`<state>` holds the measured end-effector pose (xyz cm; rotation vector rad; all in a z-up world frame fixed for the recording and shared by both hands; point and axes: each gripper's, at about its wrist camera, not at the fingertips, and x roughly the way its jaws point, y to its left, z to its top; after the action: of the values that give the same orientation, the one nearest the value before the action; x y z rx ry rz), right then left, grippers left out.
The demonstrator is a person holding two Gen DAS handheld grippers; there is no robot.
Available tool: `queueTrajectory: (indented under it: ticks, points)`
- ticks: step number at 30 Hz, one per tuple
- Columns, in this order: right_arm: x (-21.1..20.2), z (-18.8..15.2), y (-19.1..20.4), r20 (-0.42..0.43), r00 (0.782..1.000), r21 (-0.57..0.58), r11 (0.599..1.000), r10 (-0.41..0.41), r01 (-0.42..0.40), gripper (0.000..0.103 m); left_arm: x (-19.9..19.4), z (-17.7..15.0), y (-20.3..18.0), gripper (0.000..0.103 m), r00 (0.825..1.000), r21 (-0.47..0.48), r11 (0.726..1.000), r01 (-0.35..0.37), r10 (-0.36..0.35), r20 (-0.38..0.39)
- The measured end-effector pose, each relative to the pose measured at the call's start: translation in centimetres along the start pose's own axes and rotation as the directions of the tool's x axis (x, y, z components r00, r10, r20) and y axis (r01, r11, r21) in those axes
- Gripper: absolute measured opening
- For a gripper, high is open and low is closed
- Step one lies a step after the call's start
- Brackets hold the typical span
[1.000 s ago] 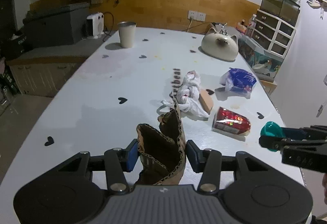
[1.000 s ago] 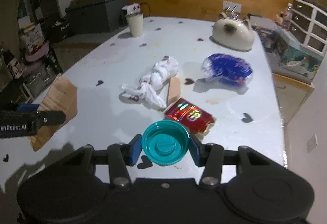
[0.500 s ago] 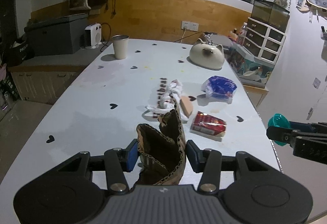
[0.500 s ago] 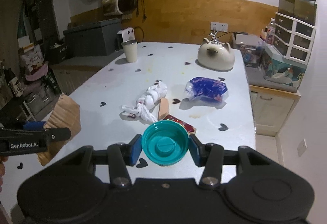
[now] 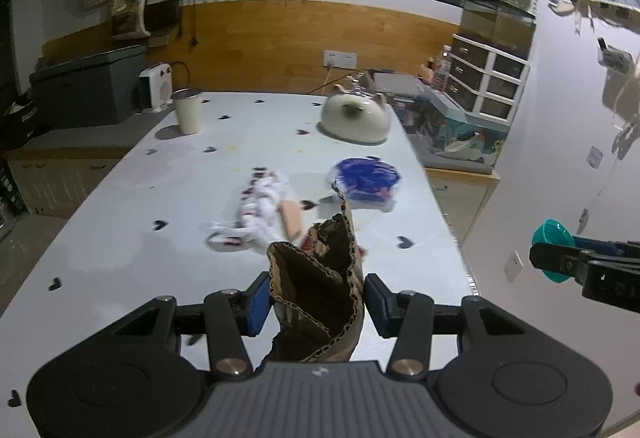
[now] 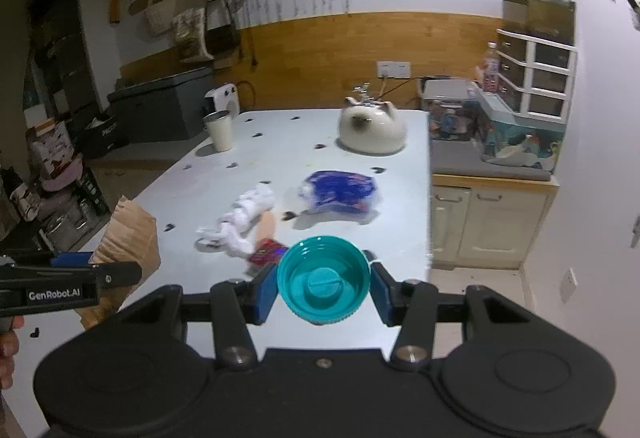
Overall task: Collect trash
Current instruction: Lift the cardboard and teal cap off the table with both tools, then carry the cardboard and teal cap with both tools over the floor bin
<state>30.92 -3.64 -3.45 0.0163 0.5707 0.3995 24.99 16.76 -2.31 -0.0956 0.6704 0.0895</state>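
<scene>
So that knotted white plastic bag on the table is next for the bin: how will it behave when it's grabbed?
The white plastic bag looks thin and crumpled, so it will probably be floppy and sag. It seems light, likely sliding if pushed. Its loose loops near the tan piece may snag or drag that along.

bare table [image 5: 120,246] left, white bag [image 5: 256,210] and blue bag [image 5: 366,180] mid-table

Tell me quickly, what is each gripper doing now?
Left gripper: closed on the crumpled cardboard piece.
Right gripper: closed on the teal lid.
</scene>
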Motion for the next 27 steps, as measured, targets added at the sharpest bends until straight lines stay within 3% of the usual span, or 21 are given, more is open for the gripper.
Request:
queueTrajectory:
  ticks: [7,17,23,27]
  points:
    - [-0.3,0.1,-7.5,-0.003,1.0,0.016,0.999,-0.028,0.028,0.05,2.7,1.1,-7.0,0.05,1.0,0.019,1.0,0.012,-0.011,-0.016]
    - [1.2,-0.8,-20.3,-0.053,0.996,0.05,0.996,-0.078,0.08,0.05,9.9,2.0,-19.3,0.05,0.992,0.066,0.993,0.098,-0.092,-0.086]
    - [3.1,-2.0,-27.3,-0.095,0.989,0.063,0.99,-0.117,0.123,0.05,15.6,1.6,-25.8,0.05,0.978,0.086,0.983,0.161,-0.148,-0.148]
    - [5.5,-3.5,-31.7,-0.146,0.979,0.085,0.984,-0.144,0.157,0.05,20.4,0.3,-29.9,0.05,0.957,0.084,0.973,0.214,-0.191,-0.22]
